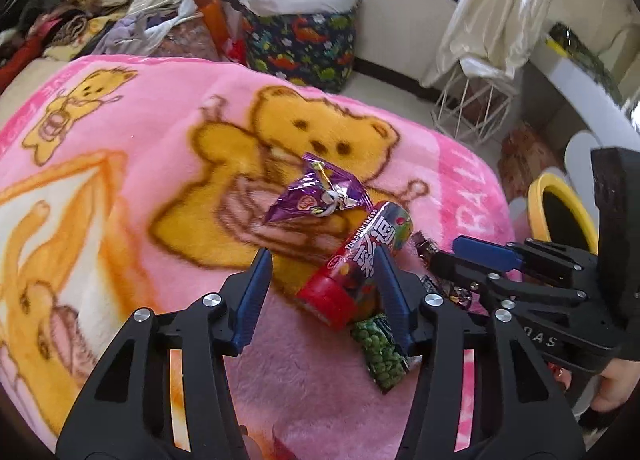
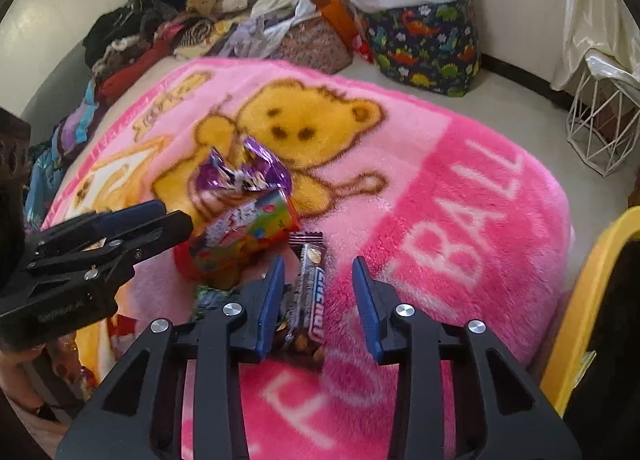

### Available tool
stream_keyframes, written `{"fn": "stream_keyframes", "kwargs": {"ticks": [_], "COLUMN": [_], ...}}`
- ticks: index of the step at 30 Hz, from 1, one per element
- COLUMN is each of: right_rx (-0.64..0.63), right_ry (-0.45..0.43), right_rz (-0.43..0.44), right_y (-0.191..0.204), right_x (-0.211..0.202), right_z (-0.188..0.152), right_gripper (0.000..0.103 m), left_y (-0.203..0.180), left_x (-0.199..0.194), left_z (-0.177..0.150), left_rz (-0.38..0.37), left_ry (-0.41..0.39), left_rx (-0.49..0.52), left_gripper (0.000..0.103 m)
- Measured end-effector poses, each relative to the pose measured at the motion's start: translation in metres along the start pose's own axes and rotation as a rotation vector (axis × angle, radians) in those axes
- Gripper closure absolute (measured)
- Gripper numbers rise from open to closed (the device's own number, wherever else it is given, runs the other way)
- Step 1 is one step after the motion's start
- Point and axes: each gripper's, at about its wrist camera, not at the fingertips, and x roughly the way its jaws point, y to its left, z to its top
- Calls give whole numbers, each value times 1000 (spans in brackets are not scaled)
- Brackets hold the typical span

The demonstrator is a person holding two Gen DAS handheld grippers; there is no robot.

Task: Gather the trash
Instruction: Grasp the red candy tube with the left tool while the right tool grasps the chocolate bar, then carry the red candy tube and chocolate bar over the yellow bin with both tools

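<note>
Covering most of both views, a pink fleece blanket [image 1: 120,132] printed with yellow bears lies on a pale floor [image 2: 500,100], its edges curving off with bare floor beyond on the far and right sides. Clothes [image 2: 160,28] are heaped along the far wall, beside one dinosaur-print bag [image 2: 432,44] and one white wire stand [image 2: 600,128]. A yellow-rimmed bin [image 1: 540,200] stands just off the blanket's right edge. Four pieces of trash cluster mid-blanket: a purple foil wrapper [image 1: 316,196], a red-capped candy tube [image 1: 360,260], a green pea packet [image 1: 380,352] and a chocolate bar wrapper [image 2: 310,292]. The left gripper [image 1: 320,284] straddles the tube, jaws apart, only one pad touching it. The right gripper [image 2: 318,296] straddles the bar wrapper, released, pads clear.
</note>
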Motion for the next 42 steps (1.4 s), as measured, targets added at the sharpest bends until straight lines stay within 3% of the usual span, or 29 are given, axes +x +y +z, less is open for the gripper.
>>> {"fn": "stream_keyframes", "kwargs": {"ticks": [6,22,28,36,42], "right_rx": [17,52,33,5,-13], "right_ry": [7,-123,-150,-166,-181], "right_rz": [27,65,96,129,146], "right_y": [-13,-28,-20,-3,6], "right_x": [2,-61,-80,-96,-109], "right_z": [-10,-39,-44,-51,-55], "right_gripper": [87,90,90,90,90], "left_y": [-13,-30,-25,-12,-16], "left_x": [20,35,15,-33,-73], "left_z": [4,-5,-15,-27,-28], "left_rz": [-11,12,8,-24,-32], "left_ry": [50,109,57,-74,-172], "left_rx": [59,121,59,-65,-96], "left_gripper": [64,71,76,76,76]}}
